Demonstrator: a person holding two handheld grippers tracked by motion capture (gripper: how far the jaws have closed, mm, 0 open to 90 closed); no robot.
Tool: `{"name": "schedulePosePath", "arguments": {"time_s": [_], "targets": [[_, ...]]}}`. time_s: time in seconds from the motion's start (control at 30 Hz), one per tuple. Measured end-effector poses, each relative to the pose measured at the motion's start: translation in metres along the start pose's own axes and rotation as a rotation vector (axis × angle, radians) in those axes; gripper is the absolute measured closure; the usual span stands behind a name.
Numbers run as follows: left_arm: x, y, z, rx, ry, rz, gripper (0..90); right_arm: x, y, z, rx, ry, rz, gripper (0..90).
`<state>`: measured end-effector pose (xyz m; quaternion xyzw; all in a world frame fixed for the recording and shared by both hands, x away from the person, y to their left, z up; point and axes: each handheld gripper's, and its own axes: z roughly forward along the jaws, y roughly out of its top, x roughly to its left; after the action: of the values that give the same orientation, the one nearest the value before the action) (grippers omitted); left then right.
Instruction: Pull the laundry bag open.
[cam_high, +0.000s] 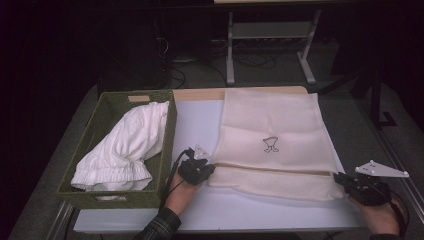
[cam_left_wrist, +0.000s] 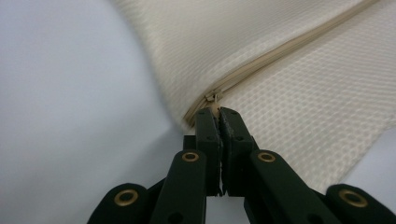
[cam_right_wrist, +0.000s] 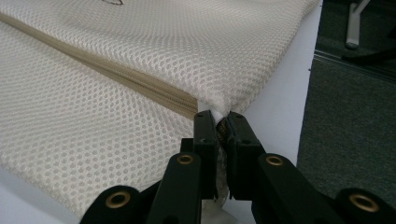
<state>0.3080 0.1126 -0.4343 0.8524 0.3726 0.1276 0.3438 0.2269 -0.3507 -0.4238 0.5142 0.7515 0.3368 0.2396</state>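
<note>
The mesh laundry bag (cam_high: 274, 135) lies flat on the white table (cam_high: 200, 210), just right of the green basket (cam_high: 100, 192) that holds a white garment (cam_high: 125, 145). The zipper (cam_high: 272, 168) is the landmark: its long axis runs straight across the bag's near part, from one hand to the other.

The left gripper (cam_left_wrist: 218, 111) sits at the zipper's left end. Its jaws are closed tight on the zipper pull (cam_left_wrist: 214, 97) — the pull tab is pinched between the tips. The right gripper (cam_right_wrist: 217, 115) sits at the opposite end, jaws closed on the bag corner (cam_right_wrist: 212, 106) where the zipper terminates; mesh fabric is gripped between them.

Judgement: the coming move is an opening stroke. From the left jaws the zipper extends toward the right gripper, so the pull must travel along that line — the right grip serving as the anchor that keeps the track taut.
</note>
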Motion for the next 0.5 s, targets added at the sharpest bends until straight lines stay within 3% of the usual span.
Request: {"name": "schedulePosePath", "arguments": {"time_s": [0.03,0.17,0.33,0.5], "targets": [[0.002,0.000,0.001,0.001,-0.018,-0.029,87.3,0.000,0.000,0.000,0.004,-0.002,-0.001,83.8],[0.002,0.005,0.002,-0.001,-0.018,-0.017,87.2,0.001,0.001,0.001,0.007,-0.013,-0.027,83.8],[0.007,0.014,0.009,-0.011,-0.011,-0.018,87.1,-0.002,0.001,0.003,0.000,-0.005,-0.017,83.5],[0.014,0.025,0.019,-0.027,-0.014,-0.060,87.1,-0.006,0.004,0.007,-0.008,-0.005,-0.012,83.0]]}}
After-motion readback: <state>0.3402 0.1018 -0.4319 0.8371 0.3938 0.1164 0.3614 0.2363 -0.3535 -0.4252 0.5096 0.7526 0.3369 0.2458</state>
